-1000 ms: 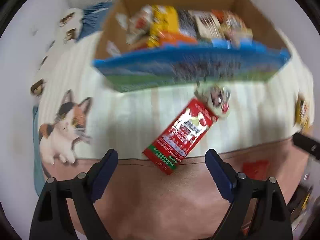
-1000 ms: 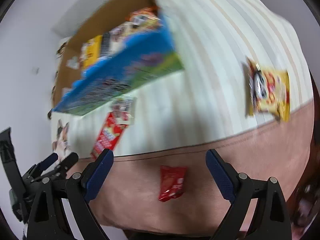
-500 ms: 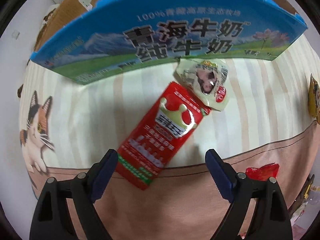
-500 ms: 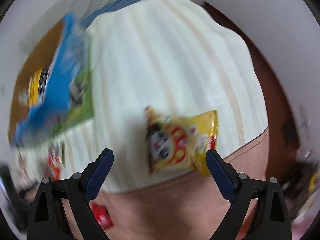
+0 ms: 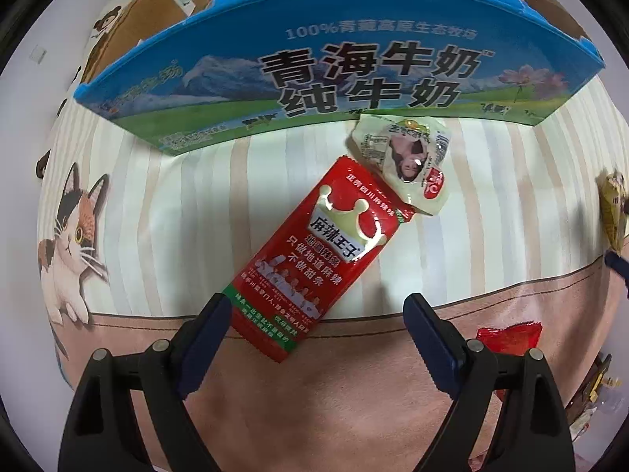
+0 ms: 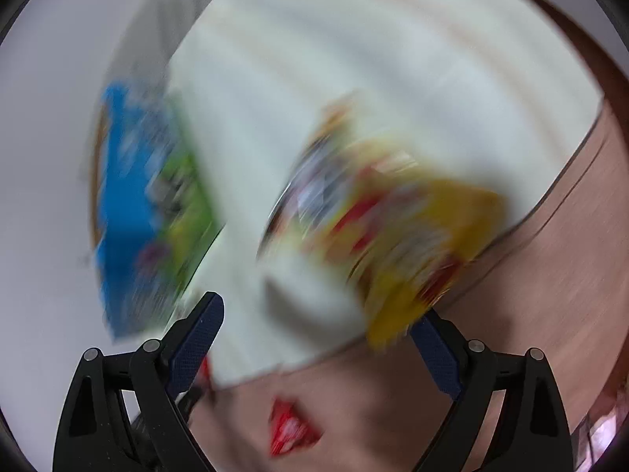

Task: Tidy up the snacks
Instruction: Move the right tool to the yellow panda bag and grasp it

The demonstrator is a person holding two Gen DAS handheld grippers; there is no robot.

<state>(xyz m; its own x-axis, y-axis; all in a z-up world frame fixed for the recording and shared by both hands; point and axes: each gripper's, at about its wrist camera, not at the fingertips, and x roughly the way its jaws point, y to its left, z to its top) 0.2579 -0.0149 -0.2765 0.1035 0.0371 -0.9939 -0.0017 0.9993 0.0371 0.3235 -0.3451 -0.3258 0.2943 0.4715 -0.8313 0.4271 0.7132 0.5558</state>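
A striped cloth carries a milk carton box and 4 snack packets.

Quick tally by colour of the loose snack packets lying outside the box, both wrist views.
Red: 2, the long red packet and the small red packet
Cream: 1, the cream packet
Yellow: 1, the yellow packet
Total: 4

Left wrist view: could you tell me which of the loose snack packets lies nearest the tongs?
The long red packet: its lower end lies between the open left tongs. The pale packet lies beyond its far end, and the small red packet lies off to the right.
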